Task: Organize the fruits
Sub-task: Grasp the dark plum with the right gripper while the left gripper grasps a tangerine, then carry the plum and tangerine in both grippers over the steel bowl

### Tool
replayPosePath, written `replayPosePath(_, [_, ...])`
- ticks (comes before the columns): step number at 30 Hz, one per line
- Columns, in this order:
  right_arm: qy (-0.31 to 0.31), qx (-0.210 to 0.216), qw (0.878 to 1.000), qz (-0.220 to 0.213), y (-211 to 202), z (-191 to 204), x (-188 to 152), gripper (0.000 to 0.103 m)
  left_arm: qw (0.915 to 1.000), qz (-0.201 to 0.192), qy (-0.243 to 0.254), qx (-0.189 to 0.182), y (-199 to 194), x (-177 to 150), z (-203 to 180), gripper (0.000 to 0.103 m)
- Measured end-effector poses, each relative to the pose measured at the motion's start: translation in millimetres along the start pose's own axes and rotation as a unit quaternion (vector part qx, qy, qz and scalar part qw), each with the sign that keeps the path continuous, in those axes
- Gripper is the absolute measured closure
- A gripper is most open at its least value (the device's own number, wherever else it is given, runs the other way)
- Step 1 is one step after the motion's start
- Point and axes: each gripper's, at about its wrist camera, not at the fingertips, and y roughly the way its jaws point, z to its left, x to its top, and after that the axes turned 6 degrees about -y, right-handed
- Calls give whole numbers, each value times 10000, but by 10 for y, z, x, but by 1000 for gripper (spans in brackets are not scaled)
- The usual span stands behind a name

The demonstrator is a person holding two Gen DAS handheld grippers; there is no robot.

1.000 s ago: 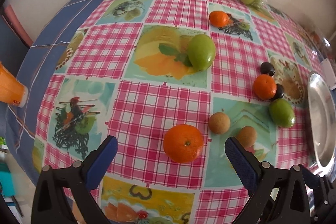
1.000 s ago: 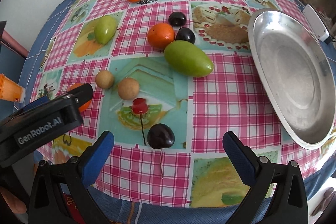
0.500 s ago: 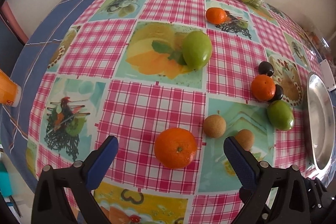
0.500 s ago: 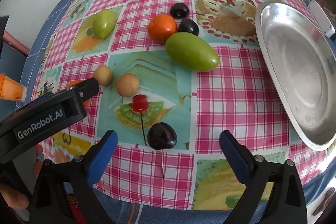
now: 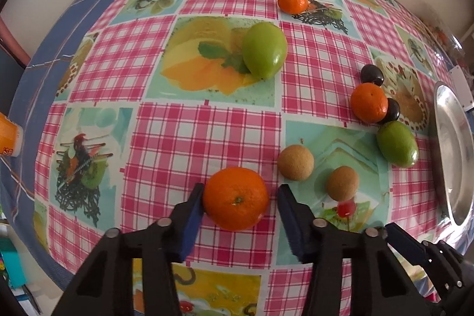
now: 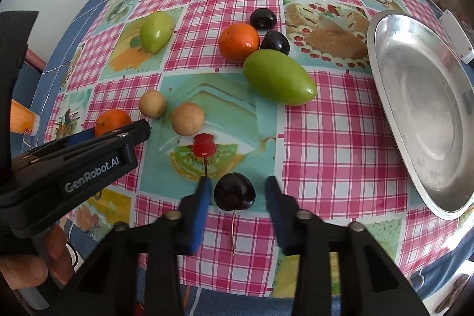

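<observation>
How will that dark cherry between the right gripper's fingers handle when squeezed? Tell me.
The dark cherry is round and glossy, so it may slip or roll from the right gripper. It looks soft-skinned; a hard squeeze could bruise it. Its thin stem probably offers no hold.

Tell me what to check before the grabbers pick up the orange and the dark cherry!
1. Orange sits between the left gripper fingers: ok.
2. Left fingers squeezing it firmly: not ok; one pad touches, the other shows a small gap.
3. Dark cherry sits between the right gripper fingers: ok.
4. Right fingers closed on the cherry: not ok; a gap shows on one side.
5. Red cherry and its stem out of the right gripper's way: cannot tell; the stem ends right at the fingertip.
6. Silver tray has room: ok.
</observation>
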Motion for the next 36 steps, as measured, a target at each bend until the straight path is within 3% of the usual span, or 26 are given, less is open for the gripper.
replayPosePath(3, [-29,77,10000,21,-16,-8,-13,75,10000,-8,-16,59,4,2,13,60])
replayPosePath(10, [32,186,9998,22,-63,-56,-57,76,9997,-4,-242,-96,-55,10,170,61])
replayPosePath(21, [77,466,9983,-354,-324,-124,-42,76,9983,-249,-462,-250,-373,37,256,61])
replayPosePath(30, [316,505,9968,-534,-449,-311,4,76,9980,-388,-379,-310,-480,10,105,61])
replayPosePath(36, [663,272,9951,-674,-573,-550,53,76,9976,-485,-237,-434,-550,39,-37,61])
